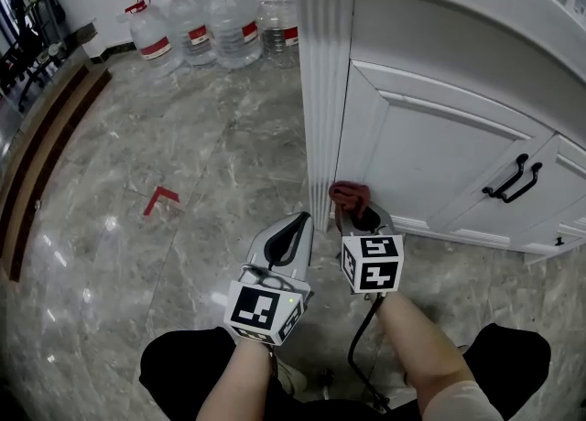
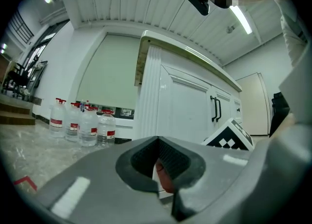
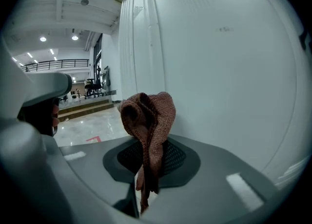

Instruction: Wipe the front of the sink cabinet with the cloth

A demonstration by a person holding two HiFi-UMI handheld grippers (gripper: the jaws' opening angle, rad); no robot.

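The white sink cabinet (image 1: 430, 135) fills the right of the head view, with a fluted corner post (image 1: 320, 90) and a panelled door. My right gripper (image 1: 359, 218) is low at the foot of that post, shut on a bunched reddish-brown cloth (image 1: 349, 195). In the right gripper view the cloth (image 3: 148, 113) sticks up out of the jaws (image 3: 148, 145), close to the door panel (image 3: 229, 72); whether it touches is unclear. My left gripper (image 1: 299, 220) hangs just left of the right one, jaws together and holding nothing (image 2: 158, 142).
Black door handles (image 1: 513, 179) sit further right on the cabinet. Several large water bottles (image 1: 211, 21) stand on the marble floor behind the post. A red tape mark (image 1: 161, 198) lies on the floor to the left, with wooden steps (image 1: 37, 154) along the left edge.
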